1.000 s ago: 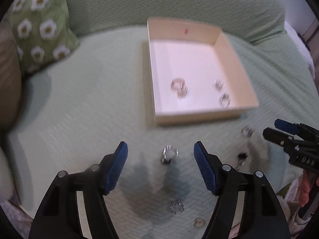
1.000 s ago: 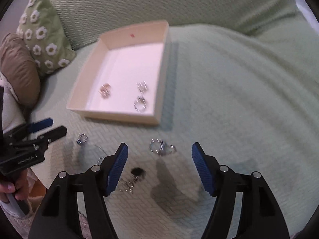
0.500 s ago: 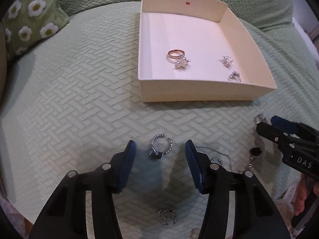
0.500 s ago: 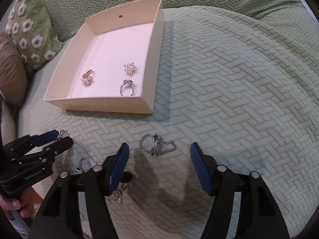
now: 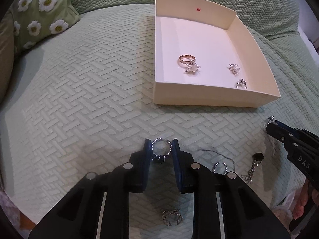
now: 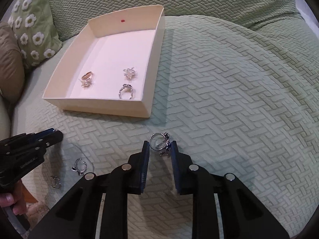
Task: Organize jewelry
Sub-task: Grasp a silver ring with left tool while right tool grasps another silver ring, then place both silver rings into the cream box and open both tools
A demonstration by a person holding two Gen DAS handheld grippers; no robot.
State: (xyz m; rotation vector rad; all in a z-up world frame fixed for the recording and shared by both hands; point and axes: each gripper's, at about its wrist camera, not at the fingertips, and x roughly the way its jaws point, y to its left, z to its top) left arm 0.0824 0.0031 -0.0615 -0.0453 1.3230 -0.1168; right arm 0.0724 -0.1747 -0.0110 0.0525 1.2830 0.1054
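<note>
Since a second ago both pairs of jaws have drawn in from wide apart, and the left gripper (image 5: pixel 161 146) has sunk closer to the green quilted cover (image 5: pixel 83 91). Left jaws closing, blue pads now touching either side of a silver ring with a dark stone (image 5: pixel 161 149) that lies on the cover: gripped. Right gripper (image 6: pixel 159 147) also closing, its pads against a silver ring with a short chain (image 6: pixel 160 142), likewise on the cover and pinched.

Cream tray (image 5: pixel 215 99) sits beyond, on the cover. Inside it: a rose-gold ring (image 5: pixel 185 59) touching a pale flower piece (image 5: pixel 192 68); a second flower piece (image 5: pixel 234 68) and a small silver ring (image 5: pixel 241 83) nearer the right wall.

Loose on the cover near the left gripper: an open beaded ring (image 5: pixel 220 166), a dark-stone pendant on chain (image 5: pixel 257 159), another silver ring (image 5: pixel 171 217). Daisy-patterned cushion (image 5: pixel 39 10) at far left.
</note>
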